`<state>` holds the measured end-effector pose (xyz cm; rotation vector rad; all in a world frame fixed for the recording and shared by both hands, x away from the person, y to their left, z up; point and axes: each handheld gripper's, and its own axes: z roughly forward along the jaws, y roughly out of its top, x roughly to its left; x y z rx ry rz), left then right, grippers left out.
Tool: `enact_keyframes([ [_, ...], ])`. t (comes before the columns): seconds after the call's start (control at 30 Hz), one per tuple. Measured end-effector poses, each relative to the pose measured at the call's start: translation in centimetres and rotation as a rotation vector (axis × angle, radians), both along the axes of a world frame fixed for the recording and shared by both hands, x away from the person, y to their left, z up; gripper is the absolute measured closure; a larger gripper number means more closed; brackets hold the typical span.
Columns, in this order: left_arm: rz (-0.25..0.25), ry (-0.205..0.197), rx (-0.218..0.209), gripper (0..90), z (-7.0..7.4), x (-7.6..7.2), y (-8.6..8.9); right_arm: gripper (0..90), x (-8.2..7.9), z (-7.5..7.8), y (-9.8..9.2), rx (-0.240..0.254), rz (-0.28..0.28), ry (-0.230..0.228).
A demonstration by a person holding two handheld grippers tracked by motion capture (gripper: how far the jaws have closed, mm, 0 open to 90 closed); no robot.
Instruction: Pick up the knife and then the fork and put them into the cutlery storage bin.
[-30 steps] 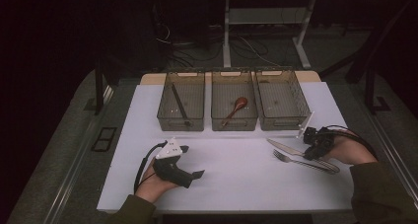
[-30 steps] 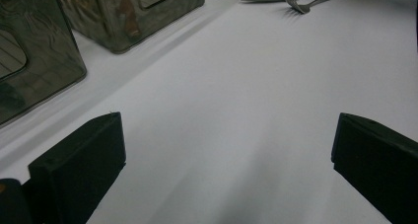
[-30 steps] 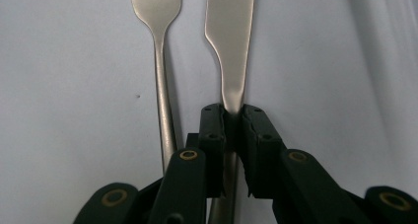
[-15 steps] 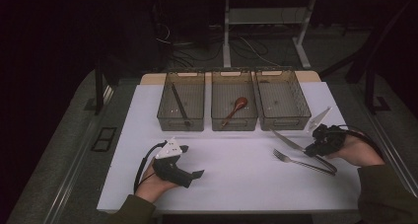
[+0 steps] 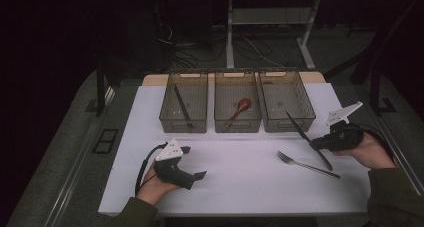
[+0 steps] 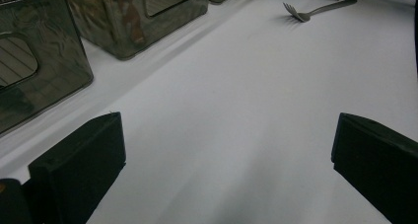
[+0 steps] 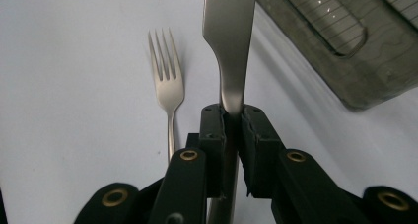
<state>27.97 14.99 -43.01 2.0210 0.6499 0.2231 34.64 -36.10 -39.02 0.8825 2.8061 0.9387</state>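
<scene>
Right gripper point(image 5: 316, 145) up off the table at the right side, held in a hand point(image 5: 367, 152) that comes in from the bottom right corner; jaws squeezed tight on a knife point(image 5: 306, 136), pinched at the handle; blade pointing up and away toward the right bin point(image 5: 286, 102), tip close to its front wall; in the right gripper view, knife point(image 7: 230, 51) standing straight up out of the closed jaws.

Left gripper point(image 5: 195, 162) low at the left front of the table, resting with the hand point(image 5: 152, 187) under it; jaws spread wide, nothing between them, just bare white table point(image 6: 236, 110).

Fork point(image 5: 307, 164) flat on the table just in front of the knife, prongs toward the middle, not touched by anything; same fork point(image 7: 166, 83) lying beside the blade in the right gripper view.

Three see-through bins in a row at the back; a dark stick-like thing point(image 5: 182, 107) in the left bin point(image 5: 184, 103); a brown spoon point(image 5: 237, 112) in the middle bin point(image 5: 237, 103); right bin looks bare inside.

One knife, one fork, one spoon, one dark stick, three bins, two grippers.
</scene>
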Motion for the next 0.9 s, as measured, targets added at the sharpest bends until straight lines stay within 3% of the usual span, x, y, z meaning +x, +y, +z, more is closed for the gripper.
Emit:
enact_keyframes([
  [0.2, -0.001, -0.001, 0.000, 0.0, 0.0, 0.0, 0.0, 79.5, 0.0, 0.7, -0.6, 0.070, -0.045, -0.046],
  [0.53, 0.004, -0.005, -0.011, 0.0, 0.0, 0.0, 0.0, 79.5, 0.3, 2.4, -1.6, 0.225, -0.196, -0.139],
  [0.77, 0.005, -0.005, -0.010, 0.0, 0.0, 0.0, 0.0, 79.5, 0.7, 4.0, -1.4, 0.272, -0.290, -0.200],
  [0.9, 0.005, -0.006, -0.013, 0.0, 0.1, 0.0, 0.0, 79.5, 1.3, 5.3, -1.0, 0.292, -0.311, -0.238],
])
